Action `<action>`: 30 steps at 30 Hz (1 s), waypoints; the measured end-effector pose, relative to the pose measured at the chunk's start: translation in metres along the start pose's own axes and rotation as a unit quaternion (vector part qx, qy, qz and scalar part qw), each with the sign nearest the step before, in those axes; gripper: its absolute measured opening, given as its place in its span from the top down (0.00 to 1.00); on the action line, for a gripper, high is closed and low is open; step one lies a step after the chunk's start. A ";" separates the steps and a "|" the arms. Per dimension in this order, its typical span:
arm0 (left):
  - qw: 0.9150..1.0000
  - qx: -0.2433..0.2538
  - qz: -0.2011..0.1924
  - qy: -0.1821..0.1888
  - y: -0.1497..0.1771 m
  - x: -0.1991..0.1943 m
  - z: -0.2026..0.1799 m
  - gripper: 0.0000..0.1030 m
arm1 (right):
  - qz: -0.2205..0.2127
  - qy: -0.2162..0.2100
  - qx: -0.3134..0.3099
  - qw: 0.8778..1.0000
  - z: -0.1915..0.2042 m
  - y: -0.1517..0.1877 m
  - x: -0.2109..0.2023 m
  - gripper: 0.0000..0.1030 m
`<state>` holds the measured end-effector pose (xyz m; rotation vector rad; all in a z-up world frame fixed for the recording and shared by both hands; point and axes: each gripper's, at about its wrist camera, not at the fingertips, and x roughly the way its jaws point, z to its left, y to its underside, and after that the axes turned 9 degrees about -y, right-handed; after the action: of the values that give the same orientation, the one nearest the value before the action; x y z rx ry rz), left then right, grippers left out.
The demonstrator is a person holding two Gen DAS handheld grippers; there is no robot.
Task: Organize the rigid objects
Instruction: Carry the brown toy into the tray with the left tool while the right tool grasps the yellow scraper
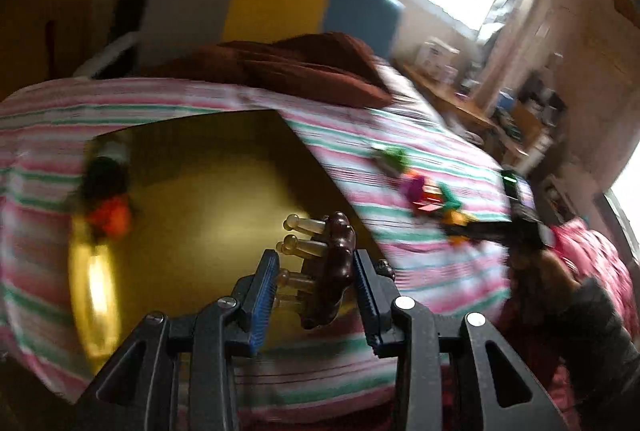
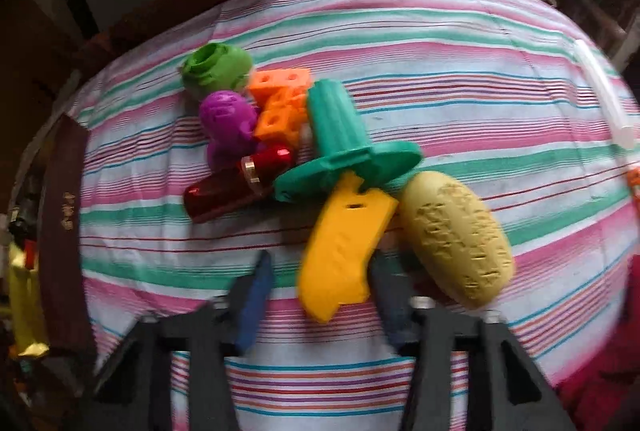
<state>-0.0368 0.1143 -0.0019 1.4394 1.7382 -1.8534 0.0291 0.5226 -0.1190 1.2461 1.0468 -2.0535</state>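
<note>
bed (image 2: 440,43): soft sheet, pink, green and white stripes, wrinkled; fills both views
tray (image 1: 208,167): flat glossy gold board with straight edges and a sharp corner, lying on the bed; blurred dark and orange items at its left edge, cannot tell what
blanket (image 1: 304,67): brown, plush, folded at the head of the bed
toy pile: hard plastic pieces bunched mid-bed, touching each other
teal piece (image 2: 344,147): ribbed cylinder on a wide flat disc, tilted
corn cob (image 2: 460,239): pale yellow oval, bumpy kernel texture, just right of the right claw
orange piece (image 2: 340,251): smooth, flat, curved, slotted; lies between the right claw's fingers
red piece (image 2: 236,187): shiny translucent tube with a gold band
orange blocks (image 2: 280,99): cubes with holes
purple piece (image 2: 228,123): rounded, embossed
green piece (image 2: 216,67): rounded, hollow top
left claw (image 1: 316,287): blue ribbed pads clamped on rack
rack (image 1: 332,263): glossy dark brown lumpy bar with translucent amber pegs, held above the tray's near edge
right claw (image 2: 320,295): jaws apart, low over the bed, blurred
</note>
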 end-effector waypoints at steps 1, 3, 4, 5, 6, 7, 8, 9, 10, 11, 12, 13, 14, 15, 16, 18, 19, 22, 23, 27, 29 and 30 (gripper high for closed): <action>1.000 -0.010 0.004 -0.018 -0.001 0.003 0.012 0.64 | -0.002 0.000 0.008 1.000 -0.002 -0.001 0.000 0.71; 0.998 -0.029 0.013 -0.045 -0.005 0.012 0.036 0.64 | -0.003 -0.004 0.011 1.000 -0.003 -0.002 0.000 0.71; 0.997 -0.038 0.019 -0.063 -0.006 0.018 0.048 0.64 | -0.002 0.003 0.002 1.000 0.000 -0.003 0.001 0.71; 0.995 -0.046 0.029 -0.083 -0.008 0.025 0.060 0.64 | -0.002 0.010 -0.007 1.000 0.003 -0.002 0.002 0.71; 0.994 -0.050 0.034 -0.096 -0.009 0.030 0.068 0.64 | -0.002 0.014 -0.012 1.000 0.003 -0.002 0.002 0.71; 0.992 -0.055 0.038 -0.106 -0.010 0.036 0.077 0.65 | -0.002 0.015 -0.014 1.000 0.005 0.002 -0.001 0.71; 0.991 -0.058 0.042 -0.114 -0.012 0.042 0.084 0.65 | -0.002 0.014 -0.013 1.000 0.005 0.002 -0.001 0.71; 0.990 -0.060 0.044 -0.119 -0.013 0.046 0.089 0.65 | -0.002 0.014 -0.014 1.000 0.005 0.002 -0.001 0.71; 0.989 -0.062 0.046 -0.125 -0.013 0.051 0.095 0.65 | -0.003 0.016 -0.017 1.000 0.006 0.002 0.000 0.71; 0.988 -0.062 0.050 -0.132 -0.013 0.056 0.098 0.65 | -0.003 0.020 -0.022 1.000 0.008 0.002 0.000 0.71; 0.987 -0.061 0.054 -0.136 -0.014 0.061 0.101 0.65 | -0.003 0.024 -0.028 0.999 0.011 0.003 0.002 0.71; 0.987 -0.059 0.055 -0.139 -0.014 0.063 0.104 0.65 | -0.003 0.027 -0.034 0.999 0.013 0.003 0.002 0.71; 0.986 -0.057 0.057 -0.144 -0.014 0.067 0.107 0.65 | -0.003 0.029 -0.036 0.999 0.013 0.003 0.002 0.71; 0.986 -0.057 0.058 -0.148 -0.014 0.069 0.108 0.64 | -0.003 0.029 -0.037 0.999 0.014 0.003 0.002 0.71; 0.986 -0.054 0.052 -0.149 -0.015 0.070 0.109 0.64 | -0.003 0.029 -0.039 0.999 0.013 0.003 0.002 0.71; 0.985 -0.048 0.045 -0.157 -0.016 0.073 0.111 0.64 | -0.003 0.030 -0.040 0.999 0.015 0.007 -0.001 0.70; 0.985 -0.046 0.042 -0.160 -0.016 0.072 0.111 0.64 | -0.003 0.029 -0.040 0.999 0.016 0.007 -0.001 0.70; 0.986 -0.041 0.035 -0.160 -0.019 0.073 0.112 0.64 | -0.004 0.025 -0.036 0.999 0.013 0.007 -0.003 0.70; 0.986 -0.043 0.037 -0.159 -0.020 0.073 0.115 0.64 | -0.005 0.023 -0.033 0.999 0.009 0.005 0.000 0.70; 0.987 -0.060 0.030 -0.149 -0.024 0.068 0.120 0.61 | -0.006 0.024 -0.033 0.999 0.008 0.008 -0.002 0.70; 0.987 -0.070 0.024 -0.140 -0.024 0.062 0.122 0.59 | -0.006 0.027 -0.036 0.999 0.008 0.009 -0.002 0.70; 0.988 -0.073 0.023 -0.136 -0.024 0.060 0.123 0.59 | -0.007 0.027 -0.037 0.999 0.008 0.009 -0.002 0.70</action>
<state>-0.1439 0.0424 -0.0534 1.1049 1.6551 -1.7619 0.0328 0.5109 -0.1177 1.2670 1.1471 -1.9828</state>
